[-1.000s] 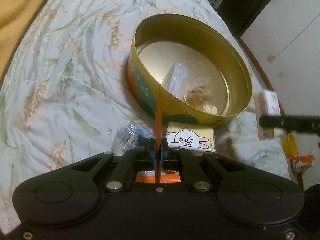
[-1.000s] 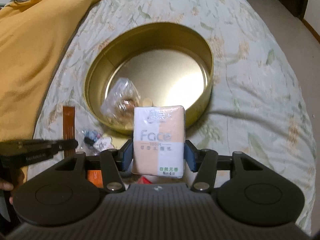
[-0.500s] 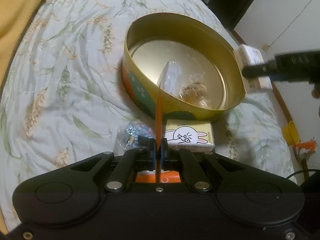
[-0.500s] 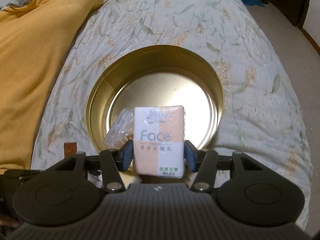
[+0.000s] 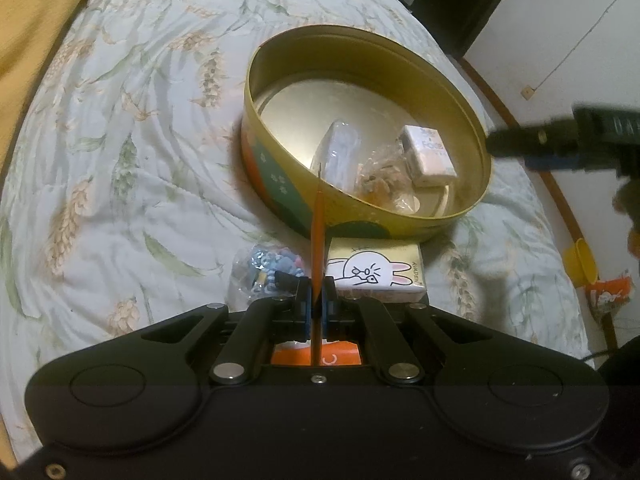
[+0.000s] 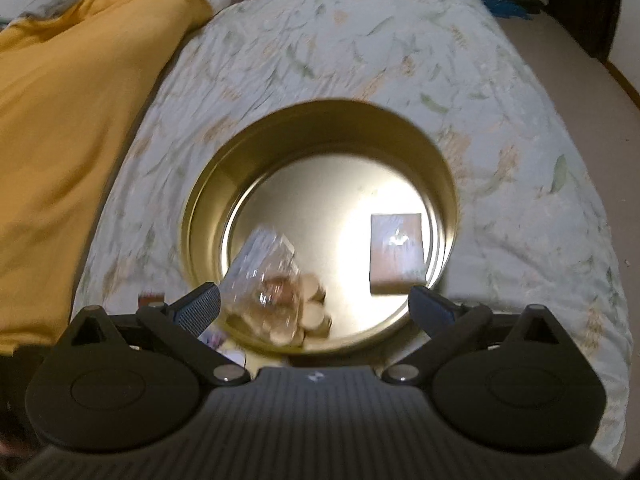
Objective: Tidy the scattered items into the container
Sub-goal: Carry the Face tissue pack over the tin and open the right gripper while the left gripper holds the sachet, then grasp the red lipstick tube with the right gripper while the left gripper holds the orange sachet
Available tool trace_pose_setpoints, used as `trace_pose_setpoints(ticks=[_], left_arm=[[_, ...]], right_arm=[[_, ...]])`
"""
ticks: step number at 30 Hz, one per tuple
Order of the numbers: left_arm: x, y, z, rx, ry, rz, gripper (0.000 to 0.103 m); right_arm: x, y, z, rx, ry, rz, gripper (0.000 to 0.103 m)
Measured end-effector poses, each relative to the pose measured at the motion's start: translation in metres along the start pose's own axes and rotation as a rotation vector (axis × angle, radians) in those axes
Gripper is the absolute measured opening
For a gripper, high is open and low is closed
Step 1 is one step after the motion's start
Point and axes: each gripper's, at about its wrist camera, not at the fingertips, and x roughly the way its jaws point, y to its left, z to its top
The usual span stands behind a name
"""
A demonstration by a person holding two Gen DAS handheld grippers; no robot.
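Observation:
A round gold tin (image 5: 472, 208) (image 6: 200, 216) sits on the floral bedspread. Inside lie a tissue pack (image 5: 430, 156) (image 6: 397, 254), a clear bag of snacks (image 5: 386, 184) (image 6: 272, 292) and a clear wrapped item (image 5: 340, 152). My left gripper (image 5: 317, 300) is shut on a thin orange flat packet (image 5: 318, 236), held edge-on short of the tin. My right gripper (image 6: 316, 306) is open and empty above the tin's near rim; it shows at the right in the left wrist view (image 5: 560, 142).
A yellow rabbit-print tissue pack (image 5: 376, 276) and a clear bag of small coloured bits (image 5: 268, 268) lie on the bed before the tin. An orange item (image 5: 316, 356) lies under my left gripper. A yellow blanket (image 6: 60, 140) covers the bed's left side.
My right gripper opened and let go of the tissue pack, which now lies inside the tin. My left gripper still holds the orange packet, nearly still.

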Motion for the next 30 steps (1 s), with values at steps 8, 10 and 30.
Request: trace_pose_setpoints(ticks=[8,10,30], left_arm=[[0.000,0.000,0.000,-0.006,0.001,0.001,0.004],[-0.001,0.001,0.000,-0.004,0.001,0.003,0.004],[0.002,0.002,-0.002,-0.003,0.011,0.023,0.004]], right_arm=[[-0.006,0.005,-0.034,-0.093,0.026,0.070,0.100],[-0.004,0.006,-0.042,-0.120,0.045,0.079,0.096],[0.037,0.030,-0.102,-0.405,0.215,0.098,0.077]])
